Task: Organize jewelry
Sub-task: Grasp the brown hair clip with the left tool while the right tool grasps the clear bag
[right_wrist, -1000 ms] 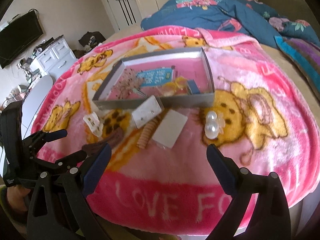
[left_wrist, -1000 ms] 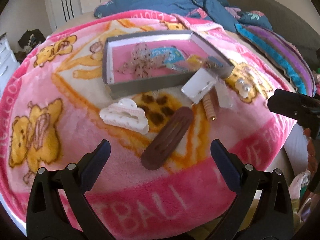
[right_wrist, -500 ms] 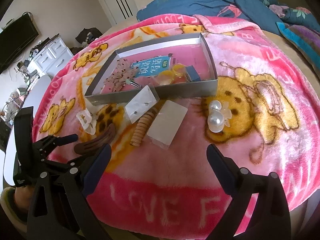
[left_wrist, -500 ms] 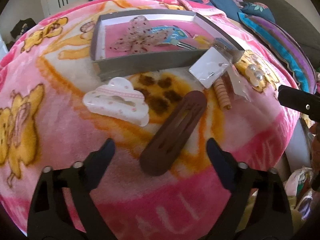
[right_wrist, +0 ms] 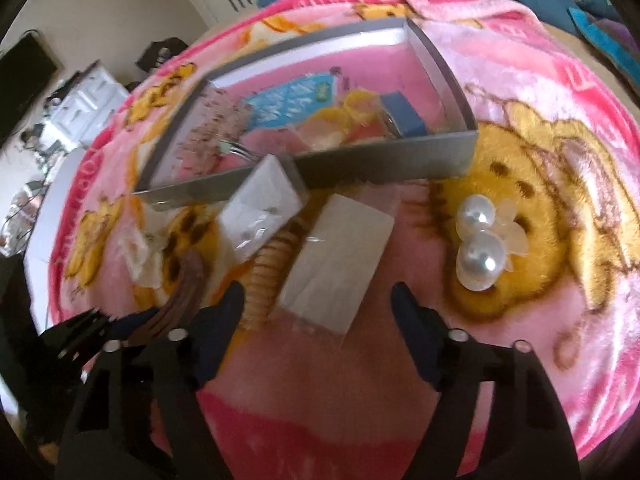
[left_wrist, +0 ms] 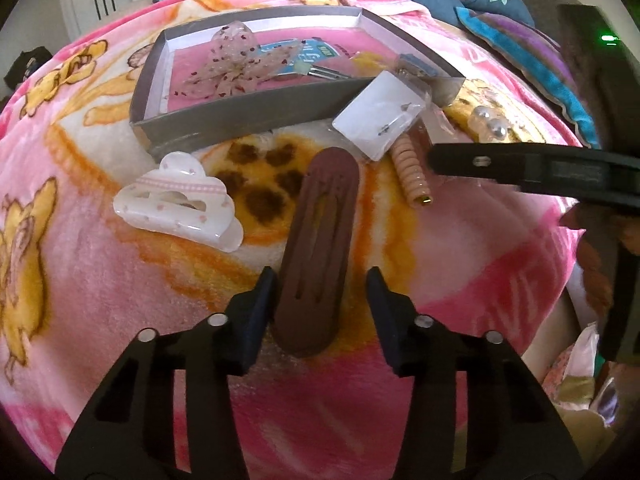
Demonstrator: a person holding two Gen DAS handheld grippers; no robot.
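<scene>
A long brown hair clip (left_wrist: pixel 316 248) lies on the pink blanket, its near end between the fingers of my left gripper (left_wrist: pixel 320 280). The jaws are closing, with a small gap still on each side of the clip. A flat white packet (right_wrist: pixel 336 268) lies with its near end between the fingers of my right gripper (right_wrist: pixel 318 294). Those jaws are closing too and do not touch it. A grey box (left_wrist: pixel 256 112) behind them holds a speckled bow clip (left_wrist: pixel 236 64) and a blue card. Pearl ornaments (right_wrist: pixel 480 256) lie to the right.
A white cloud-shaped claw clip (left_wrist: pixel 180 204) lies left of the brown clip. A white earring card (left_wrist: pixel 380 120) leans on the box wall, with a beige spiral clip (left_wrist: pixel 412 176) beside it. One finger of my right gripper (left_wrist: pixel 520 168) reaches in from the right. Dark bedding lies behind.
Both grippers have come down towards the blanket and their jaws have narrowed. The left now straddles the brown clip and the right straddles the white packet.
</scene>
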